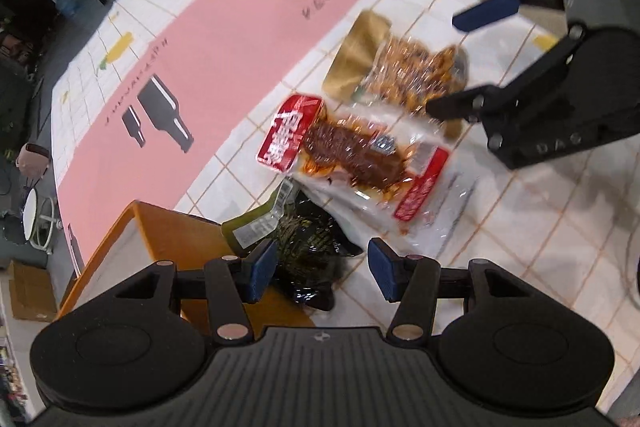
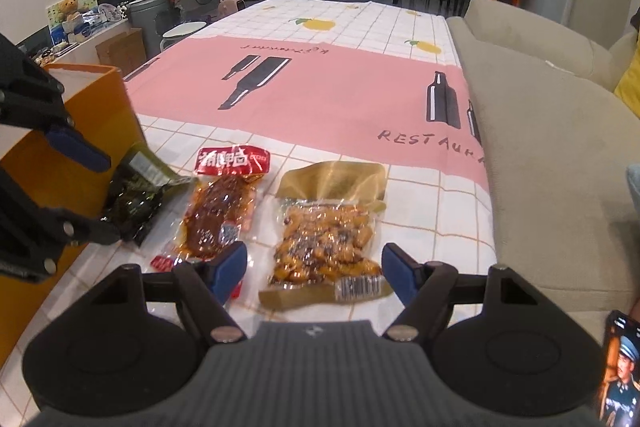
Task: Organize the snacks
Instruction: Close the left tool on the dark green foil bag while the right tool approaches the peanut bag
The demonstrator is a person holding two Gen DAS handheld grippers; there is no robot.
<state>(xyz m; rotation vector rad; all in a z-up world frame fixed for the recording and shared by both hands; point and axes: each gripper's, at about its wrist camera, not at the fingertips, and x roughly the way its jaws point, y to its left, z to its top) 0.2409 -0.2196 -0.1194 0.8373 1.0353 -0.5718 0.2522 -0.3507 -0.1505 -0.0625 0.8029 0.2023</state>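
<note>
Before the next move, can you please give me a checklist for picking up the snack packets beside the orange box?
1. Left gripper open, nothing held: ok.
2. Right gripper open, nothing held: ok.
3. Dark green seaweed packet between the left fingers: ok.
4. Gold packet of glazed pieces between the right fingers: ok.
5. Red packet of brown meat clear of the right gripper: not ok, a finger overlaps it.
6. Orange box has room: cannot tell.

The pink-banded checked tablecloth (image 2: 320, 99) reads "RESTAUR…", cut off; the red-topped clear meat packet (image 2: 224, 203) bears white Chinese characters.
</note>
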